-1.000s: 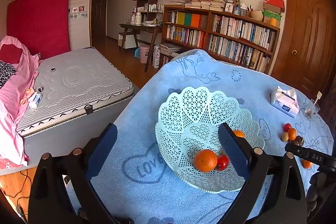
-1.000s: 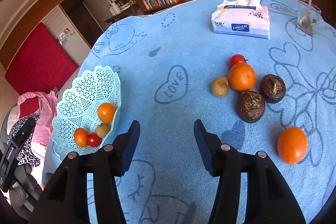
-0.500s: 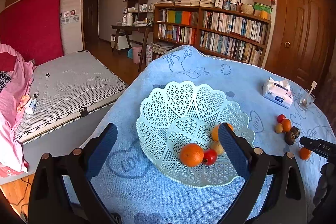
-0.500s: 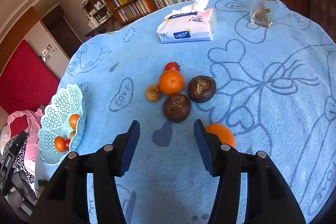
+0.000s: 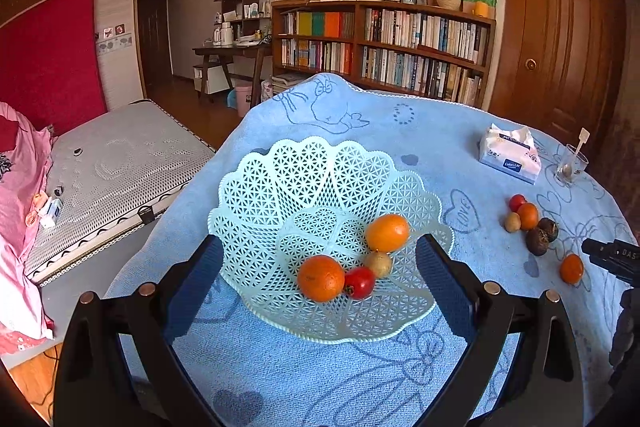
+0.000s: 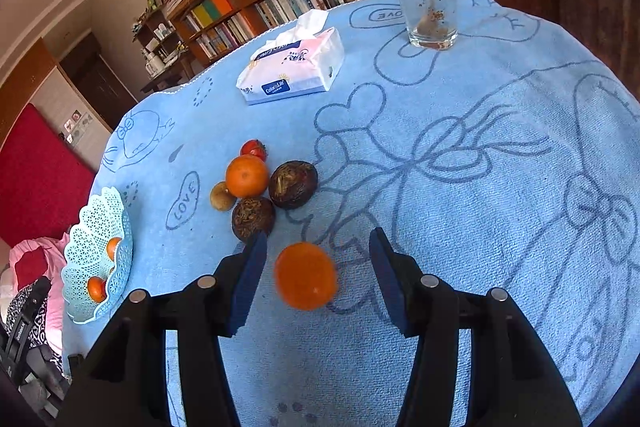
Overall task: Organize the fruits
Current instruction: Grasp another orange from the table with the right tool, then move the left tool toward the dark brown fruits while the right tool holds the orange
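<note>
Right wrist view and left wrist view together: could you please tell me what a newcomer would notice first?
The lone orange lies on the blue tablecloth between the open fingers of the right tool. The pale lattice basket in front of the open left tool holds two oranges, a tomato and a small brown fruit.

Left view near basket (image 5: 256, 223); right faces fruit — both show it.

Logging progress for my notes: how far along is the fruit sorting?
Done: four fruits sit in the basket. In hand: the open right gripper straddles a lone orange, not yet gripped. Left: that orange and the five-fruit cluster. The left gripper is open, empty.
</note>
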`<state>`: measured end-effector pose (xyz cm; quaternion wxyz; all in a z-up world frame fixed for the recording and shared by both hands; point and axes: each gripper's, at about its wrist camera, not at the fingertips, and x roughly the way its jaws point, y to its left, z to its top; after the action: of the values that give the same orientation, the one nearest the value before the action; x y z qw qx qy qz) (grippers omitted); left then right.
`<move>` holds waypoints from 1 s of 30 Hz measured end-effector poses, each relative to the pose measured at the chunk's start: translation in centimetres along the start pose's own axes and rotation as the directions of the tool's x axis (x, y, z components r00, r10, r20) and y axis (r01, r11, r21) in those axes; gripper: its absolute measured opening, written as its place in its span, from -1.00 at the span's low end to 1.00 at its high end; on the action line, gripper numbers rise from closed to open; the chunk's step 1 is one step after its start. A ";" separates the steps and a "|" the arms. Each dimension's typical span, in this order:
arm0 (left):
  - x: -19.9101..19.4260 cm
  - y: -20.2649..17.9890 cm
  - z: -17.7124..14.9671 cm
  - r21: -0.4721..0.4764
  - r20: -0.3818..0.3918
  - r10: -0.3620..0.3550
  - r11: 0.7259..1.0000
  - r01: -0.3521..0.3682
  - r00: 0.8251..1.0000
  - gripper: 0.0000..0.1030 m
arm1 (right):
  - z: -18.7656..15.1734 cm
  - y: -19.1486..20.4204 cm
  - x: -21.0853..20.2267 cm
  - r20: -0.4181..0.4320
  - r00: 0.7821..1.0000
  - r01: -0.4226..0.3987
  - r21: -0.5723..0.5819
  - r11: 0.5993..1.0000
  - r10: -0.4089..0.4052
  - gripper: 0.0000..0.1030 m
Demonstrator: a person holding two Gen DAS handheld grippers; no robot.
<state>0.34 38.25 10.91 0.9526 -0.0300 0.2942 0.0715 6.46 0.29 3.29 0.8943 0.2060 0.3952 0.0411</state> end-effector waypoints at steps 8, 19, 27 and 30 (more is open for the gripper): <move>-0.5 -2.8 0.2 0.058 0.006 -0.026 0.998 0.026 1.000 0.90 | -1.6 1.9 2.7 -0.064 0.997 0.032 -0.122 0.992 -0.040 0.05; 0.0 -9.0 -0.1 0.169 -0.019 -0.098 0.980 0.100 0.995 0.91 | -3.1 3.8 2.4 -0.013 0.992 0.117 -0.305 0.945 -0.126 -0.28; 0.9 -13.6 -0.6 0.213 -0.070 -0.155 0.963 0.166 0.986 0.91 | -2.1 1.9 -0.5 0.013 0.997 0.079 -0.265 0.961 -0.078 -0.28; 1.2 -15.1 -0.7 0.217 -0.084 -0.170 0.959 0.184 0.982 0.91 | -1.6 0.0 -2.0 0.047 0.995 0.102 -0.241 0.965 -0.093 -0.28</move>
<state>3.30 23.42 9.88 0.9424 0.0490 0.3272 -0.0486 3.97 0.34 3.69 0.9206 0.0758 0.3808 0.0417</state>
